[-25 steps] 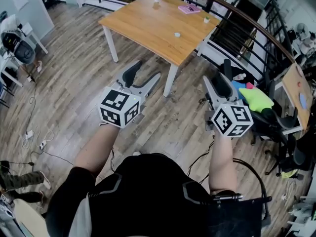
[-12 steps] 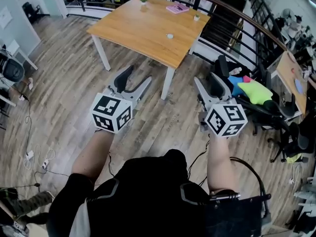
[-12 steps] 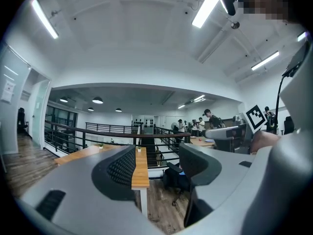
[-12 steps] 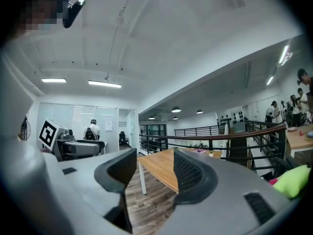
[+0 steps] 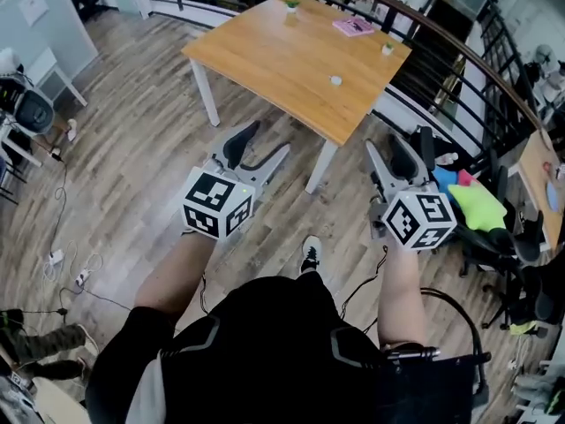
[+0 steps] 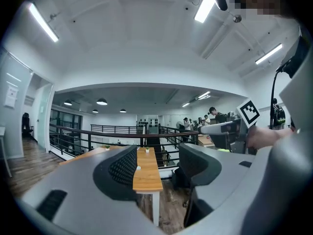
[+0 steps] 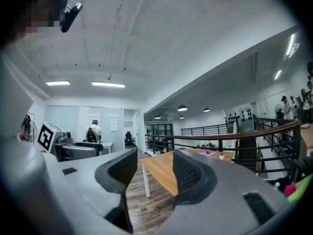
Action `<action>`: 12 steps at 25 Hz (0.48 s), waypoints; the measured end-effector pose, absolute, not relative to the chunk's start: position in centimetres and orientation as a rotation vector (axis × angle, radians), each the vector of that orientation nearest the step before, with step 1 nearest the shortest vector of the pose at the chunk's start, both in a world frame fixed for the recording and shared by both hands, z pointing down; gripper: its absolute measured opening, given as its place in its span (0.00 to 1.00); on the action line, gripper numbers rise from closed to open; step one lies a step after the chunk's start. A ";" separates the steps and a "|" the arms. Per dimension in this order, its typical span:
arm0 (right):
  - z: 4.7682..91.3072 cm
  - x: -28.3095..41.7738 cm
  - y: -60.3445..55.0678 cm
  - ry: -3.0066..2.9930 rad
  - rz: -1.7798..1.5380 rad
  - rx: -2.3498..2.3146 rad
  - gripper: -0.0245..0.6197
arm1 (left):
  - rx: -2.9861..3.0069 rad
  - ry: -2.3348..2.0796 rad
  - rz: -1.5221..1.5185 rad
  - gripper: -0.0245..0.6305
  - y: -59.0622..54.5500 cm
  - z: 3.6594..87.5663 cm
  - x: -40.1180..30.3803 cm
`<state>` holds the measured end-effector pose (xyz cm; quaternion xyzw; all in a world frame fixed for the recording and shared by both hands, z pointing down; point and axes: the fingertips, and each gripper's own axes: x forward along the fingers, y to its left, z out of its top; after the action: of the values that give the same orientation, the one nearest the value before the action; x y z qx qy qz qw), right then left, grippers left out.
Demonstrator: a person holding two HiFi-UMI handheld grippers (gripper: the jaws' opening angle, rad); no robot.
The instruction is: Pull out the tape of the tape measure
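Both grippers are held out level over the wooden floor, short of a wooden table (image 5: 282, 51). My left gripper (image 5: 263, 144) is open with nothing between its jaws; in the left gripper view (image 6: 154, 168) the table's near end shows through the gap. My right gripper (image 5: 388, 148) is also open and empty; its jaws have just been closing a little. A small white round object (image 5: 335, 80) lies near the table's right edge; I cannot tell whether it is the tape measure. The table (image 7: 161, 173) also shows between the right jaws.
A pink book (image 5: 355, 26) and two small potted plants (image 5: 291, 6) (image 5: 387, 49) stand on the table's far part. A black railing (image 5: 433, 47) runs behind it. Office chairs with green and blue items (image 5: 481, 210) crowd the right. Cables (image 5: 66, 254) lie on the floor at left.
Both grippers have moved forward towards the table, which now lies closer to their tips. A shoe has appeared on the floor between the arms.
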<state>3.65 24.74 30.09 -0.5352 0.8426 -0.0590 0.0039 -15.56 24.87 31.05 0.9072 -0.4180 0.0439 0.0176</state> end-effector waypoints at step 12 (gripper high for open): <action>30.8 7.5 8.3 2.807 -0.176 -1.470 0.39 | 2.683 -1.502 0.163 0.47 10.3 30.4 -12.4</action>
<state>7.53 8.33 30.83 -0.4631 0.8844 -0.0554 -0.0158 -12.38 10.32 30.36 0.8709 -0.4876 0.0529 0.0310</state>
